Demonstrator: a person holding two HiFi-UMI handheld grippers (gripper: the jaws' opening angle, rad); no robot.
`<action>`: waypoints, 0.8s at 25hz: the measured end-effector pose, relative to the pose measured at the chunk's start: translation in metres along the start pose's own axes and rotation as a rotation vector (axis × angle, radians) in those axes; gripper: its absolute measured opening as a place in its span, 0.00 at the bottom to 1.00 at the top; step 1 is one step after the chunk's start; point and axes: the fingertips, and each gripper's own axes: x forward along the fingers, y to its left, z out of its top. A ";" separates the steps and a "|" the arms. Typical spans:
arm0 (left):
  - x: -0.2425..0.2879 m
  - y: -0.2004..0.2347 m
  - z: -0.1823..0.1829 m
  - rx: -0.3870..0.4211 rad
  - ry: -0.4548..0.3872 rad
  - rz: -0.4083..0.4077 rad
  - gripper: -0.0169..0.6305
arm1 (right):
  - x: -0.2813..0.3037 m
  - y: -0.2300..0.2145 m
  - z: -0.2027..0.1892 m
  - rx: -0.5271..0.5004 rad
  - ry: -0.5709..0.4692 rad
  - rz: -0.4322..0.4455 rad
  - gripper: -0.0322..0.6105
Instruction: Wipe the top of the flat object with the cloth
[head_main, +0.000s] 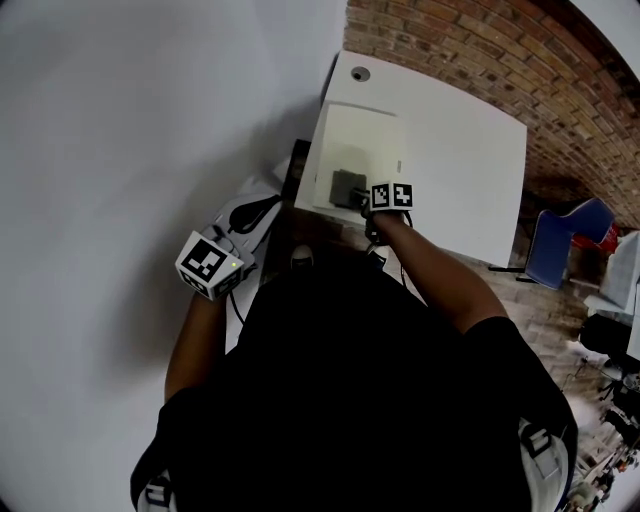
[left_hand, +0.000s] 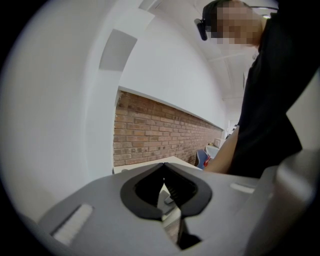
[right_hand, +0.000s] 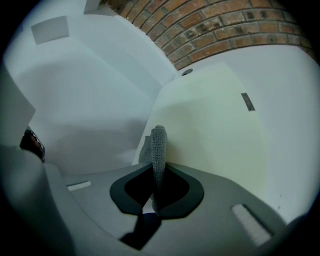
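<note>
Head view: we see the right gripper (head_main: 376, 198) at frame centre pressing a grey cloth (head_main: 345, 187) onto the near edge of the pale flat object (head_main: 365, 140), which lies on the white table (head_main: 470, 170). The left gripper (head_main: 212, 264) hangs lower left, off the table. Left gripper view: we see its jaws together at the tips, nothing between them. Right gripper view: we see the jaws clamped on the cloth's upright fold, the flat object filling centre right.

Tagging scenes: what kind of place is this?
Likely an office or lab room, not a home: exposed brick wall, plain white table set against it, blue chair beyond the table.
</note>
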 end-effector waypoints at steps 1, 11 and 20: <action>0.001 0.000 0.000 0.000 -0.001 0.000 0.03 | -0.003 -0.004 0.000 -0.001 -0.003 -0.012 0.06; 0.016 -0.002 0.012 0.030 -0.045 -0.017 0.03 | -0.030 -0.041 -0.001 0.002 -0.026 -0.111 0.06; 0.032 -0.009 0.014 0.032 -0.045 -0.055 0.03 | -0.056 -0.071 -0.009 0.006 -0.032 -0.200 0.06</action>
